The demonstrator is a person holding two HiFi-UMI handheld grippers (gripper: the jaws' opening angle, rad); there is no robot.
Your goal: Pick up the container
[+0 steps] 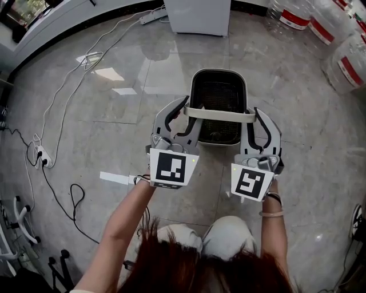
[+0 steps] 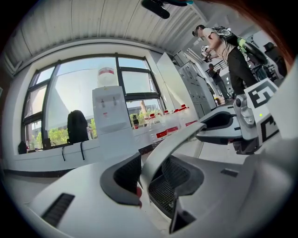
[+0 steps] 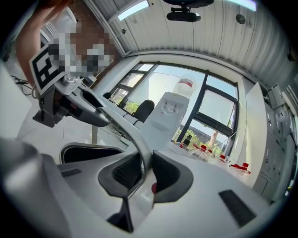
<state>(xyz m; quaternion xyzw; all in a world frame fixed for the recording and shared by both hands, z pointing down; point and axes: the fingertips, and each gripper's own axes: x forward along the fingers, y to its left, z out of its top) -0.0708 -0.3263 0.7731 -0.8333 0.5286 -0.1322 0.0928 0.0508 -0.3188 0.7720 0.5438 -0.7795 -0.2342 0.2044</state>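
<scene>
The container [image 1: 218, 71], a dark mesh bin with a pale rim, sits on the floor just in front of the person's knees. A white handle [image 1: 220, 114] spans its near side. The left gripper [image 1: 189, 114] takes the handle's left end and the right gripper [image 1: 251, 117] takes the right end. In each gripper view the white band runs between the dark pads, which are drawn narrow and press on it. Whether the bin's base is off the floor cannot be told.

Nothing lies between the person and the bin. A white box-like base [image 1: 197, 17] stands beyond the bin. Large water jugs with red labels [image 1: 343, 57] crowd the far right corner. To the left, well apart from the bin, white cables [image 1: 86, 60] lead to a power strip [image 1: 43, 157], and a black cord [image 1: 74, 200] loops nearby. A small white strip [image 1: 117, 178] lies beside the left forearm.

The floor [image 1: 297, 114] is glossy grey tile with a marbled look, reflecting the windows. The gripper views show a water dispenser [image 2: 109, 111] before tall windows [image 2: 70, 93]. There is also a long white counter [image 2: 56, 155], a slatted white ceiling [image 2: 93, 23], and people standing in the background [image 2: 223, 46].
</scene>
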